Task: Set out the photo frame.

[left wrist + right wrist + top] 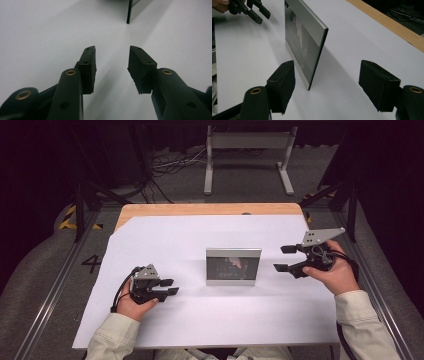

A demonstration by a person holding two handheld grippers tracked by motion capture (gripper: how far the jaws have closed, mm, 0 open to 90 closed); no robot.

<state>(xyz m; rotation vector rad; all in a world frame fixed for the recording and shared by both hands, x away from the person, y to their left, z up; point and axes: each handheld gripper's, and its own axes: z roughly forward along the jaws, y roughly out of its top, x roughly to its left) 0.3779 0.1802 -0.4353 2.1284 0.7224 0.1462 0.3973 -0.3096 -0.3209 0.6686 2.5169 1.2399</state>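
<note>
Now right gripper (284, 258) nearer, spread wide, empty, facing upright picture frame (233, 266) edge-on; left gripper (170, 287) parted, empty, farther off.

A picture frame (233, 266) is standing upright near the middle of the paper sheet (200, 320), which is lying on the table (200, 209). The left gripper (169, 287) is sitting to its left, the right gripper (284, 258) hovering just beside its right edge.
</note>
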